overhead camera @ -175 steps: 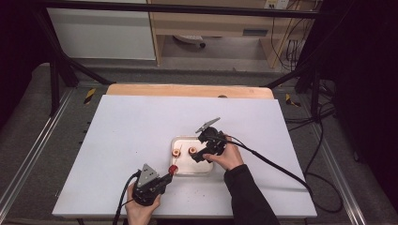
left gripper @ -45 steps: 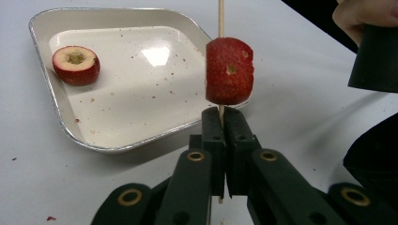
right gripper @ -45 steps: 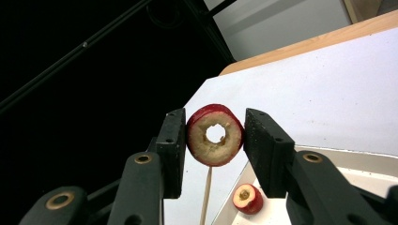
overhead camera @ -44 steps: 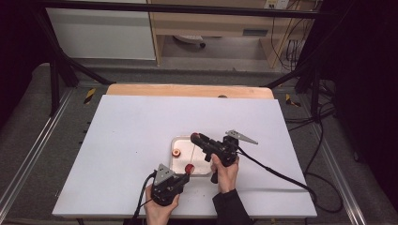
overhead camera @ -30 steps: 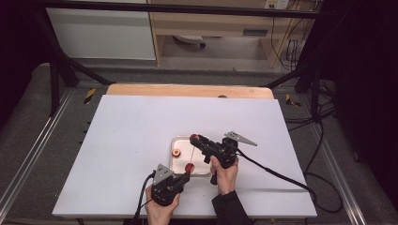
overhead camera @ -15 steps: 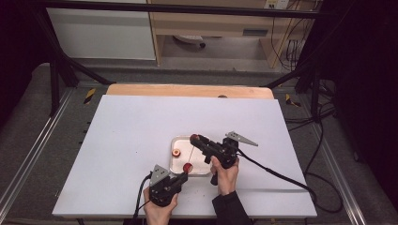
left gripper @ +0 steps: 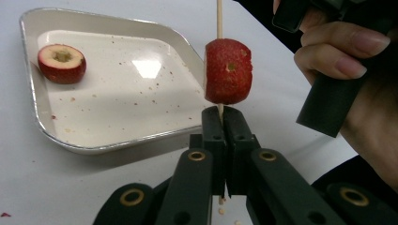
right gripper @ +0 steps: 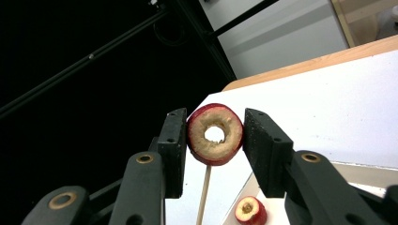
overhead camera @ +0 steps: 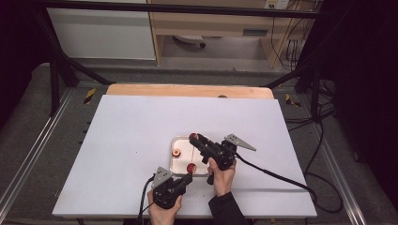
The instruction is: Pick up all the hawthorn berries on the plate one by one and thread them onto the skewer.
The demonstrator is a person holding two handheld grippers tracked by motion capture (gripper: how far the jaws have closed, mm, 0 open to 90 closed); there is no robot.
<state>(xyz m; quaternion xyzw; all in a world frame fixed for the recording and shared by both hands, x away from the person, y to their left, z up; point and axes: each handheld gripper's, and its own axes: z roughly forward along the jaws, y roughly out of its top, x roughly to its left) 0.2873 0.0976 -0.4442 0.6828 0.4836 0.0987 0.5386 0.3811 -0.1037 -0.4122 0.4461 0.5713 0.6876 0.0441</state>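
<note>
My left gripper (left gripper: 220,117) is shut on the lower end of a thin wooden skewer (left gripper: 218,18) that stands upright. A red fruit piece (left gripper: 228,71) is threaded on the skewer just above the jaws, and it shows in the high view as the same fruit piece (overhead camera: 191,168) at the tray's front edge. My right gripper (right gripper: 215,140) is shut on a cored red fruit ring (right gripper: 215,134), whose hole faces the camera. The ring sits at the skewer's top end, with the skewer (right gripper: 204,192) running down below it. In the high view the right gripper (overhead camera: 194,137) points left over the tray.
A shallow white tray (overhead camera: 180,140) lies at the middle of the white table; its rim (left gripper: 117,143) is right in front of my left gripper. One cored red fruit half (left gripper: 62,63) lies in the tray. The hand on the right gripper (left gripper: 347,70) is close on the right.
Since the oldest frame my left gripper has shifted right to the tray's front, and the right gripper has swung to point left over the skewer. Over the last second nothing has moved.
</note>
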